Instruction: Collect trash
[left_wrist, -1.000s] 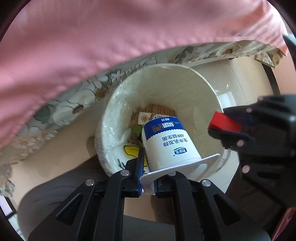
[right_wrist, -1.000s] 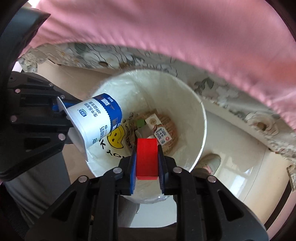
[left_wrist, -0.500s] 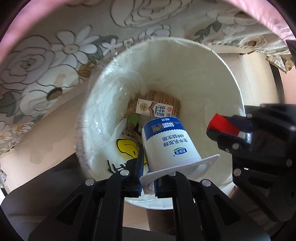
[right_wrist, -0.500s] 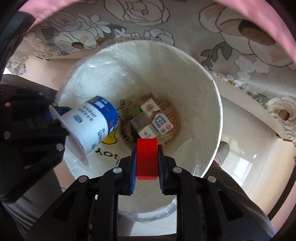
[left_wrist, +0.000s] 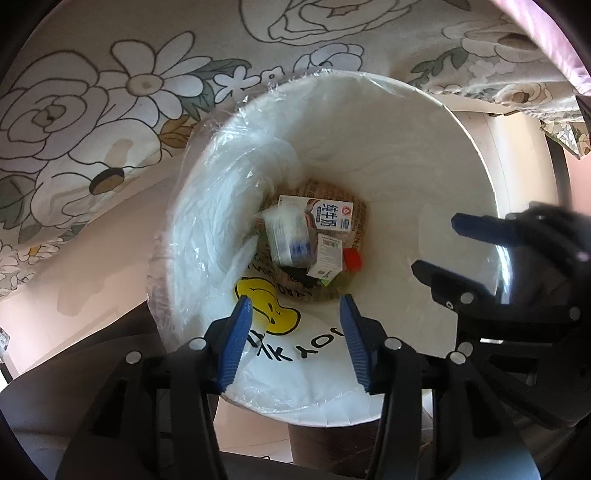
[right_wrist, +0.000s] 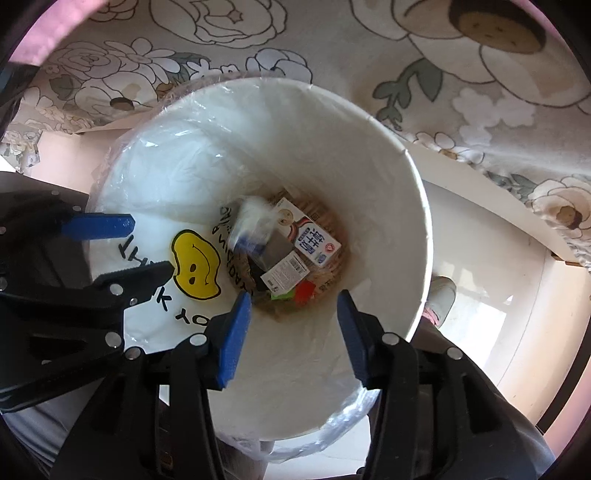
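A white bin (left_wrist: 436, 177) (right_wrist: 388, 177) lined with a clear bag holds the trash. At its bottom lie a blurred white and blue yogurt cup (left_wrist: 288, 240) (right_wrist: 251, 225), a red block (left_wrist: 352, 258) (right_wrist: 304, 291), a milk carton (left_wrist: 317, 213) (right_wrist: 310, 236) and a small labelled box (left_wrist: 327, 256) (right_wrist: 284, 273). My left gripper (left_wrist: 295, 341) (right_wrist: 144, 247) is open and empty over the bin's near rim. My right gripper (right_wrist: 293, 334) (left_wrist: 439, 245) is open and empty over the bin too.
A floral cloth (left_wrist: 110, 92) (right_wrist: 443, 66) hangs behind the bin. A yellow smiley print (left_wrist: 266, 310) (right_wrist: 195, 266) is on the liner. Pale floor (right_wrist: 498, 314) lies right of the bin; a shoe (right_wrist: 439, 299) shows beside it.
Both grippers opened. The yogurt cup dropped from the left one and the red block from the right one, and both now lie at the bin's bottom.
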